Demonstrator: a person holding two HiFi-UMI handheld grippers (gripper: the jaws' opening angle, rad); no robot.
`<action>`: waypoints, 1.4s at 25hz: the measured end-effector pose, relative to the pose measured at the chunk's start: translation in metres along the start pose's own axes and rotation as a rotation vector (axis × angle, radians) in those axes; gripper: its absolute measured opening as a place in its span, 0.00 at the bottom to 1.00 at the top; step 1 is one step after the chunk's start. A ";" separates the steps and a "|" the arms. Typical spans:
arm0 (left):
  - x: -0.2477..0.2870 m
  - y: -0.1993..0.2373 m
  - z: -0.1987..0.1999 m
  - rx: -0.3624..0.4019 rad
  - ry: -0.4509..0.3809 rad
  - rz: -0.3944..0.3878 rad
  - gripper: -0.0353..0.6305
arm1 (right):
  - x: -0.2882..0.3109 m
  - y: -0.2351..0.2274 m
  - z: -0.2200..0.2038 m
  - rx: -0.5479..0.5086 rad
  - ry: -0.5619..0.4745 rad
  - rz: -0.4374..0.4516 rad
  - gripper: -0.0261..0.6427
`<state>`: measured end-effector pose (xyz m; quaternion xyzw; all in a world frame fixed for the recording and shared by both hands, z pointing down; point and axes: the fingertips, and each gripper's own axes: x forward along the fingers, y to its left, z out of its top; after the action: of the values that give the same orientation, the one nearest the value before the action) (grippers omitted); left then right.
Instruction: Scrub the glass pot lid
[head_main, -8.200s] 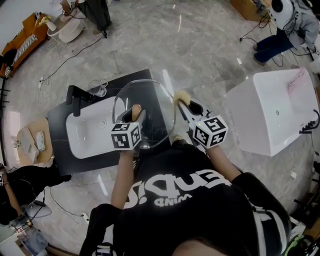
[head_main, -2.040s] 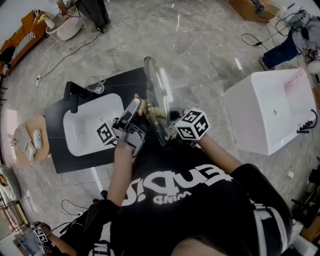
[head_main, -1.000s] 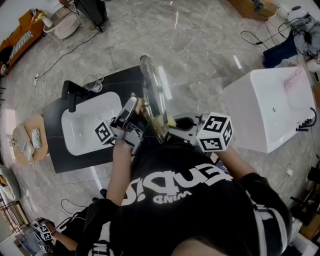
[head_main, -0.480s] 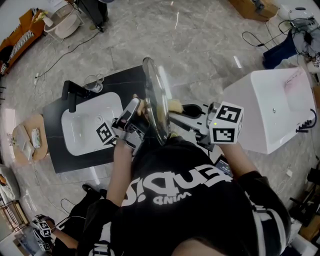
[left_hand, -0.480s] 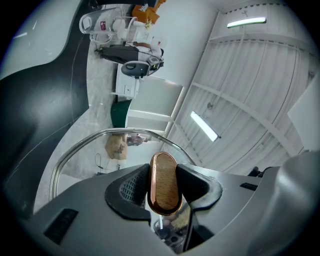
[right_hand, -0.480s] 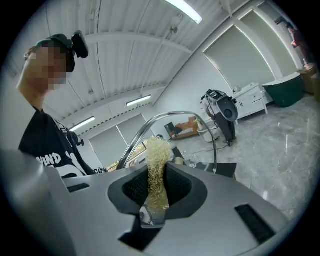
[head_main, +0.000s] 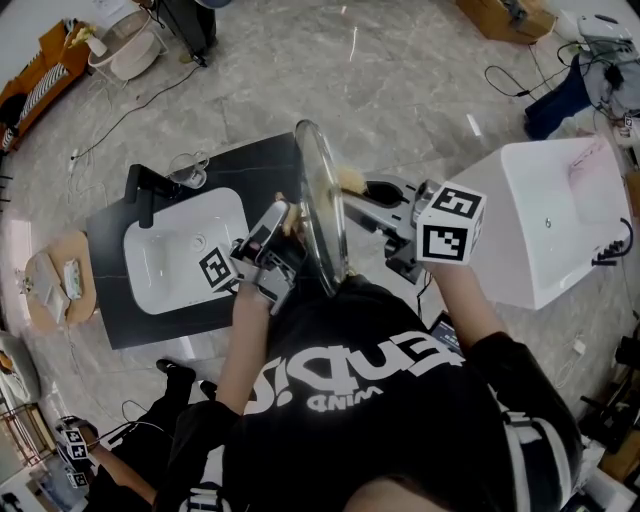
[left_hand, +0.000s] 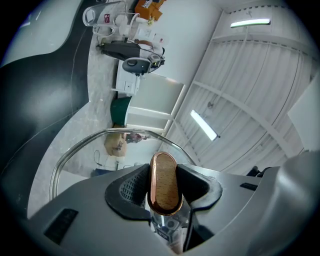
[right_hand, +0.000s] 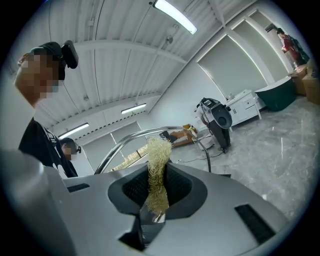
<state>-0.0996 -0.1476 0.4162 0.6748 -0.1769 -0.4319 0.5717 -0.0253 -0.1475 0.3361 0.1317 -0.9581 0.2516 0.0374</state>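
The glass pot lid (head_main: 320, 215) stands on edge in front of me, its metal rim (left_hand: 85, 145) arching across the left gripper view. My left gripper (head_main: 283, 222) is shut on the lid's wooden knob (left_hand: 165, 182), which sits between both pads. On the lid's other face, my right gripper (head_main: 362, 190) is shut on a pale yellow scrubber (head_main: 350, 180). The scrubber (right_hand: 157, 167) sticks up from the jaws against the lid's rim (right_hand: 131, 139), near its far edge.
Below the lid lies a black counter (head_main: 120, 320) with a white basin (head_main: 185, 250), a black tap (head_main: 150, 195) and a glass jug (head_main: 190, 170). A white tub (head_main: 550, 220) stands to the right. Cables run over the marble floor.
My right gripper has carried the scrubber up the lid's face, away from me toward the far rim. The left gripper and the lid have hardly moved.
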 end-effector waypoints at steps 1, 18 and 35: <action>0.000 -0.001 0.000 -0.001 -0.001 -0.004 0.32 | 0.001 0.000 0.001 -0.003 -0.002 -0.002 0.11; 0.004 -0.013 -0.007 -0.016 0.015 -0.042 0.32 | 0.037 -0.040 -0.031 0.010 0.072 -0.085 0.11; 0.004 -0.016 -0.014 -0.032 0.030 -0.060 0.32 | 0.050 -0.081 -0.092 -0.015 0.170 -0.220 0.11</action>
<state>-0.0904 -0.1380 0.3997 0.6769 -0.1413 -0.4415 0.5717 -0.0506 -0.1816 0.4614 0.2139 -0.9332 0.2489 0.1467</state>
